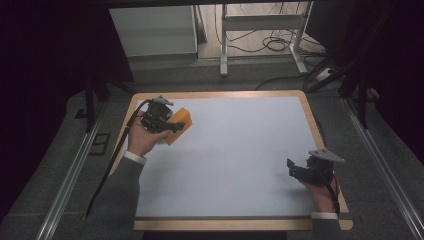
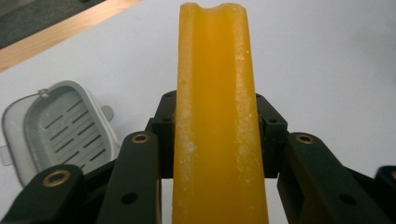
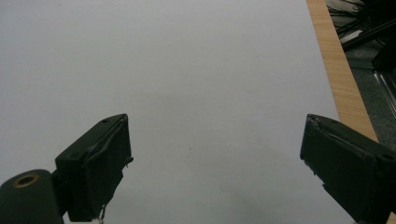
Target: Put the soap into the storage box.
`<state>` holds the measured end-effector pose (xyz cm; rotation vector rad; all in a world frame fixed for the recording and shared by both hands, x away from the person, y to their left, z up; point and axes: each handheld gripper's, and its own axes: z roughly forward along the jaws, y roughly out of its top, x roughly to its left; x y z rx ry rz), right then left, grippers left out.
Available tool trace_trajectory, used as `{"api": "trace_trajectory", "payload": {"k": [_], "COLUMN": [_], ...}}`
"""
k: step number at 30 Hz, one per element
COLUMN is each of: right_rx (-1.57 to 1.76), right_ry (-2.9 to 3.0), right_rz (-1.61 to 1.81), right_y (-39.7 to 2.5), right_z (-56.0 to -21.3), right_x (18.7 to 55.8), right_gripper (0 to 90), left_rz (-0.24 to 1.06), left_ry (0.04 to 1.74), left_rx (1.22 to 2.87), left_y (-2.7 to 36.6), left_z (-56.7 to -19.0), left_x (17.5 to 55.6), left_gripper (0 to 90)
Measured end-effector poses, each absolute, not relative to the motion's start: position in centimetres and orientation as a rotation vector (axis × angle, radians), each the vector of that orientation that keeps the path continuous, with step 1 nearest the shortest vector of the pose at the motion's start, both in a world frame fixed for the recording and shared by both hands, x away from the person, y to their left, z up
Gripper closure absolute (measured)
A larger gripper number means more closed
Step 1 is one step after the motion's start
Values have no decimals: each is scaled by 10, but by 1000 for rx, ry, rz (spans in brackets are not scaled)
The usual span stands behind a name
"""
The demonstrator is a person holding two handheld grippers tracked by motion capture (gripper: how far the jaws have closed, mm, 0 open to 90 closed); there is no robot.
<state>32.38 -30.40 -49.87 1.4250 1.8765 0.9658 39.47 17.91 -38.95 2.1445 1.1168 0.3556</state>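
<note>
A flat orange-yellow bar of soap [image 1: 179, 125] is held edge-on in my left gripper [image 1: 169, 126] at the table's far left. In the left gripper view the soap bar [image 2: 215, 121] rises between the jaws, which are shut on it. Below and to the left lies a grey slotted soap dish [image 2: 60, 130] on the white surface. My right gripper [image 1: 295, 169] rests near the table's right front edge. Its jaws stand wide apart in the right gripper view, right gripper [image 3: 215, 163], with nothing between them.
The white table top [image 1: 235, 150] has a wooden rim [image 1: 315, 125]. Beyond it stand a metal frame [image 1: 260, 30], cables on the floor and a white cabinet [image 1: 155, 30]. Metal rails [image 1: 75, 170] run along both sides of the table.
</note>
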Motion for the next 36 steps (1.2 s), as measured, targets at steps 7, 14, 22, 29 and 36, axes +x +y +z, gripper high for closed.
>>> {"api": "trace_trajectory", "payload": {"k": [7,14,22,29,36], "right_rx": [1426,1427,1429,1434,1436], "right_ry": [1874,1874,1875,1876,1877], "right_rz": [963,962,961,961,960], "right_y": [-304,-304,-303,-304,-305], "right_z": [-499,-499,-499,-500,-500], "right_x": [324,324,324,324,325], "right_gripper": [88,89,88,89,89], "left_rz": [353,348,350,345,340], "left_ry": [1141,1177,1209,1261,1315], "left_rx": [2133,2122,2107,2082,2067], "left_y": [186,192,197,204,209], "left_z": [-386,-386,-384,-387,-394], "left_x": [400,409,418,432,445], "left_gripper": [613,613,613,613,613]}}
